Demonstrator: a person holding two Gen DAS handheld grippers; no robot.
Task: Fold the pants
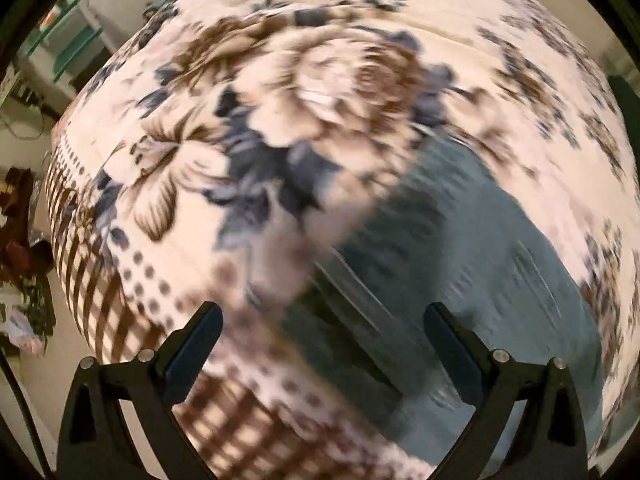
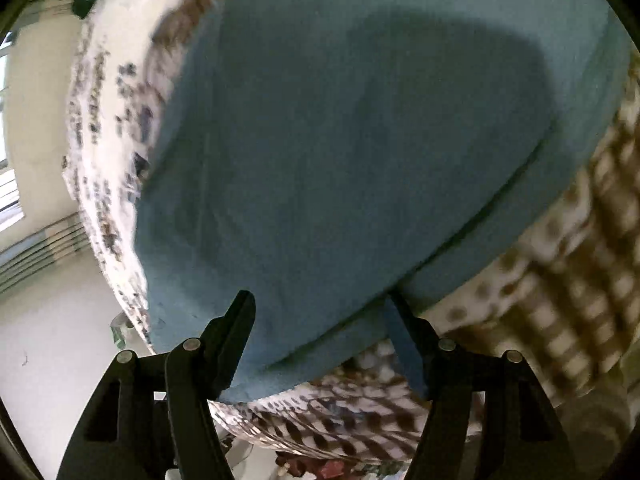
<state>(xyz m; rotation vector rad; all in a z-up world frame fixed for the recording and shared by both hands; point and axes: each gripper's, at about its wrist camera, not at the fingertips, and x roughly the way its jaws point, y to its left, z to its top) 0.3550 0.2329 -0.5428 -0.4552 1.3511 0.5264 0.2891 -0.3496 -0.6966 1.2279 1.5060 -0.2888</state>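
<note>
One pair of blue pants lies flat on one bed, on a floral blanket with a brown checked border; the pants reach the bed's near edge in the right wrist view; left gripper fingers apart, holding nothing, above blanket and pants edge, view blurred; right gripper fingers apart, straddling the pants' near folded edge, not clamped; green shelving beyond the bed's far left corner.
</note>
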